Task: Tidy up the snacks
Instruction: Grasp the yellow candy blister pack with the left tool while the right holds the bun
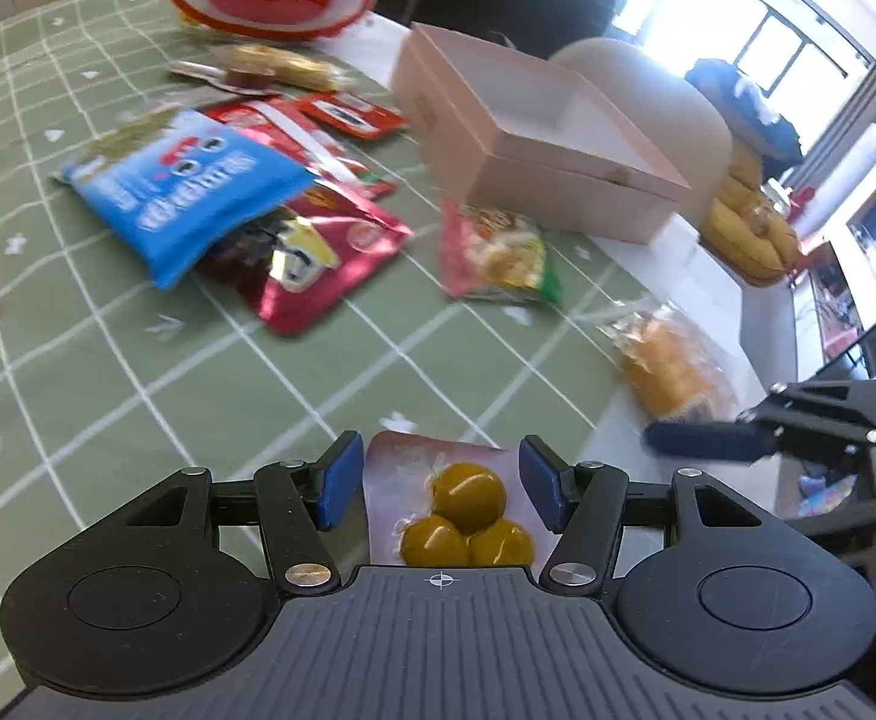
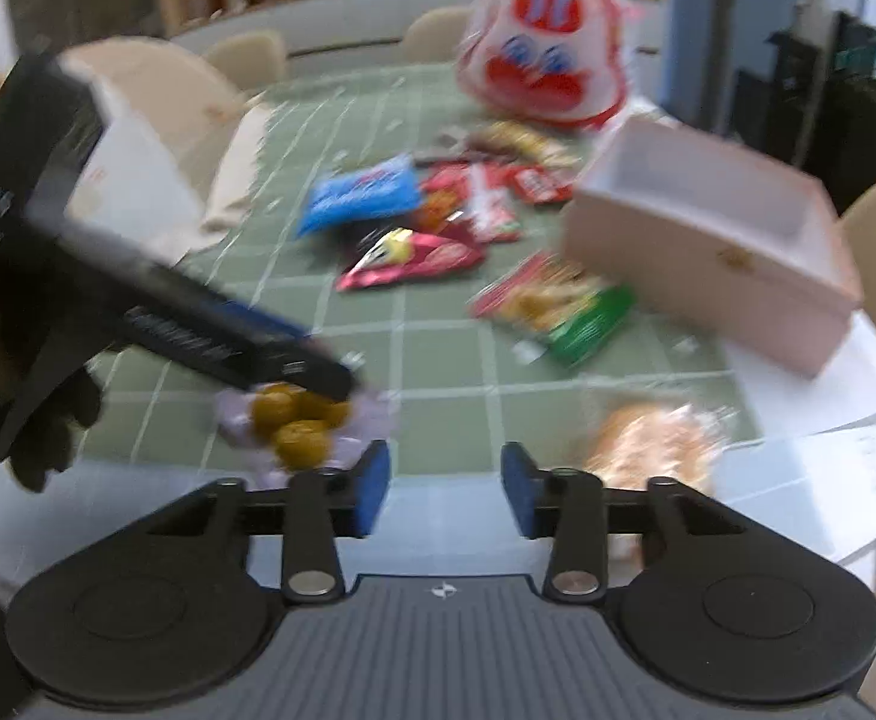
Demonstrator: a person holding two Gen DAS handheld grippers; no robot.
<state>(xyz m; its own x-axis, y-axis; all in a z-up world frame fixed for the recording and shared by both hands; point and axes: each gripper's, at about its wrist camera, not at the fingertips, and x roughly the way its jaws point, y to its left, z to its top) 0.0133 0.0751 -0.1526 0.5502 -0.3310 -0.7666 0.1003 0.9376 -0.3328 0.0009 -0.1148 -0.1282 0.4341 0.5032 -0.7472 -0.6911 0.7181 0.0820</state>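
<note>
The left gripper (image 1: 438,483) stands wide around a crinkly clear packet of green-yellow balls (image 1: 468,516) at the table's near edge, not pressing; light, slippery, best pinched at its flat margin. The right gripper (image 2: 445,489) is empty, half-open.

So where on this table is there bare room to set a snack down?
Bare cloth lies below the blue packet, left of the olive pack. The pink box is empty inside. Crowded: the packets between the blue one and the box.
</note>
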